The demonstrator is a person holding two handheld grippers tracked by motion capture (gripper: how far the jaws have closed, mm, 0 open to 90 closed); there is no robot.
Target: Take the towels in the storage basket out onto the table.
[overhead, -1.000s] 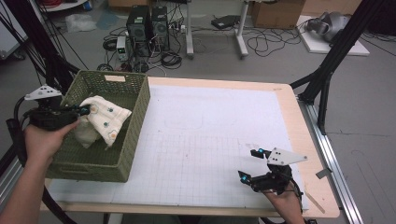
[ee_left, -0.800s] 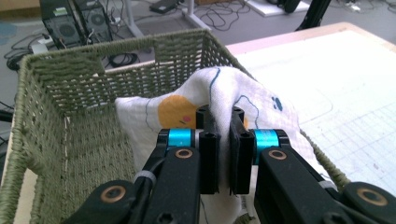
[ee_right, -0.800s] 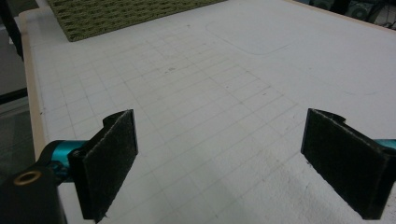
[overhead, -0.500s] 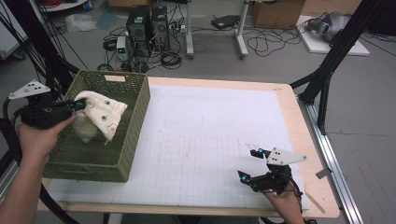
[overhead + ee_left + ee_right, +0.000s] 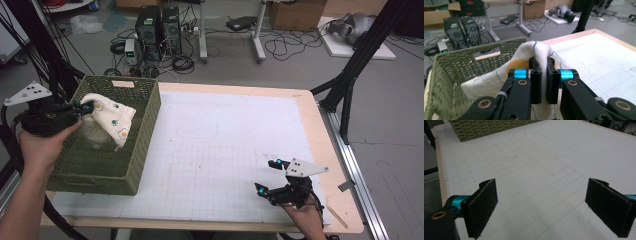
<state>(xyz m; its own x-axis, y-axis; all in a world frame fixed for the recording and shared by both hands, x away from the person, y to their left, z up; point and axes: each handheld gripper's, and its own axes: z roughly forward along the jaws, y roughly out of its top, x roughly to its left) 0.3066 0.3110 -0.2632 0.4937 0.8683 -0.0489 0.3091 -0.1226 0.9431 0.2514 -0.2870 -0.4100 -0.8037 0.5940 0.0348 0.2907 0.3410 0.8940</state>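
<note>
Cloth (image 5: 112,116) over green basket (image 5: 131,165), white grid mat (image 5: 225,150), cluttered lab floor.

Light: even, soft, from overhead; no glare.
Shadows: faint, a dim patch on the desk (image 5: 554,220) in the right gripper view.
Focus: high view slightly soft; near fingers (image 5: 482,207) blurred in both gripper views.
Edges: mild wide-angle bending.

Grey floor (image 5: 300,70) behind the table holds computer towers (image 5: 159,26), cables (image 5: 285,47), cardboard boxes (image 5: 295,12).
</note>
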